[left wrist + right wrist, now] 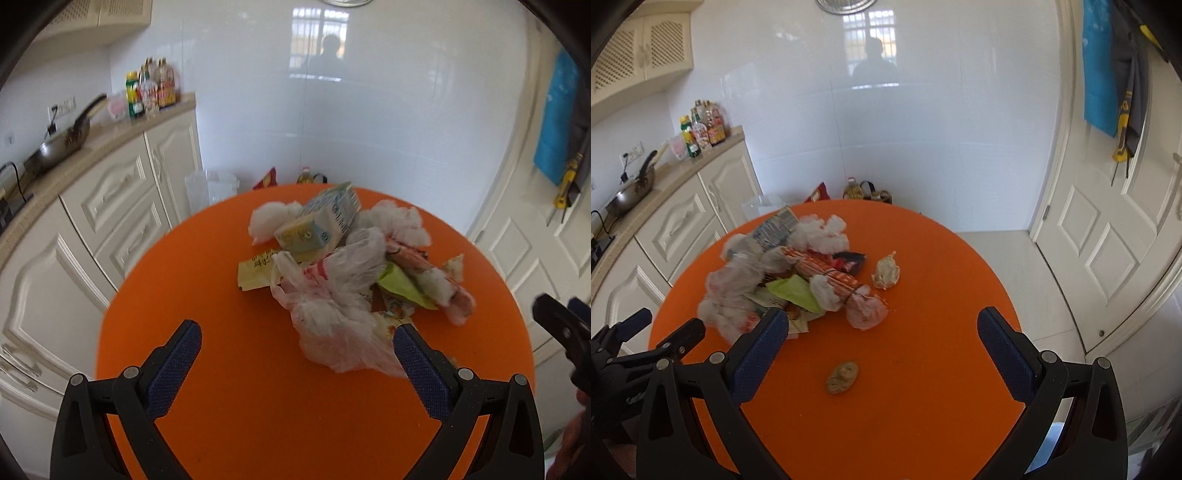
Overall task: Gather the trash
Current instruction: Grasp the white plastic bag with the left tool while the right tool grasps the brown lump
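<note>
A pile of trash [343, 266] lies on the round orange table [207, 280]: thin plastic bags [332, 321], a carton [334, 210], white wads and wrappers. My left gripper [297, 341] is open and empty, just before the pile's near bag. In the right wrist view the pile [790, 273] sits left of centre. My right gripper [882, 332] is open and empty above the table. A brown crumpled lump [843, 376] lies between its fingers, lower down. A crumpled paper ball [885, 272] lies apart, right of the pile.
Cream cabinets [107, 206] with a counter, a pan [59, 144] and bottles [151, 90] stand on the left. A white door [1108, 229] is on the right. Bags and a bottle [855, 190] sit on the floor behind the table.
</note>
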